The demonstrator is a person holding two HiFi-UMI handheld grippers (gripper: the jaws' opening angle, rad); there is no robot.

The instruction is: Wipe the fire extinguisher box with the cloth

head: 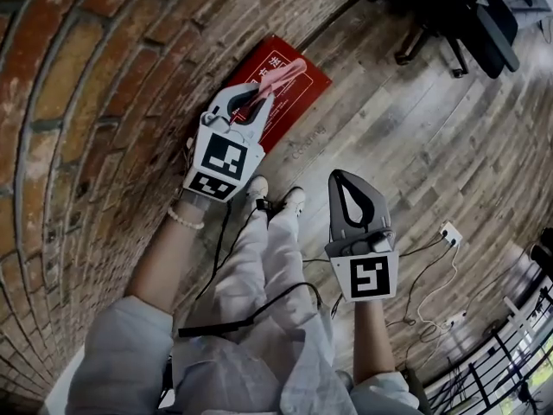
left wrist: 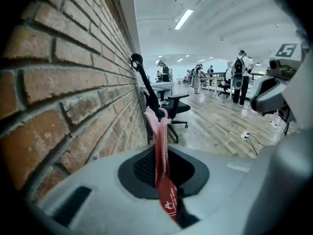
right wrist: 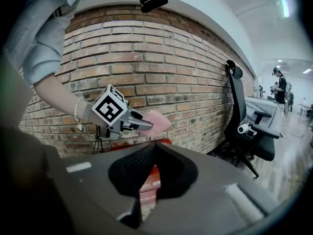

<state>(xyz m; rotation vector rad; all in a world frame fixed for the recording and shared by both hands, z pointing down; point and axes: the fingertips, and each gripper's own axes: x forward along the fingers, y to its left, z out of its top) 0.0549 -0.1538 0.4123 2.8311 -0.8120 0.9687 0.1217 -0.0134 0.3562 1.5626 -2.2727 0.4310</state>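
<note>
Counting out the scene gives two grippers, one cloth, one fire extinguisher box, one office chair by the wall and one white power strip on the floor. The left gripper [head: 257,98] has its jaws pinched narrow on the pink cloth [head: 282,76], which sticks out past the tips as a thin upright strip. The right gripper [head: 342,180] has its jaws pressed together with nothing between them, and it is held well apart from the left gripper, over the wooden floor [head: 406,137]. The red fire extinguisher box [head: 302,93], with white lettering on it, stands at the foot of the brick wall [head: 78,102], directly under the left gripper's tips. Only the head view shows the person's two pale shoes [head: 257,188] and the power strip [head: 449,232] with its cables. The left gripper view alone shows several people standing far off down the room, and it shows none of the box. The right gripper view shows the cloth from the side, hanging just above the box's top edge, but whether they touch cannot be told. That view also shows the black office chair [right wrist: 244,126] close against the wall, beyond the box.
</note>
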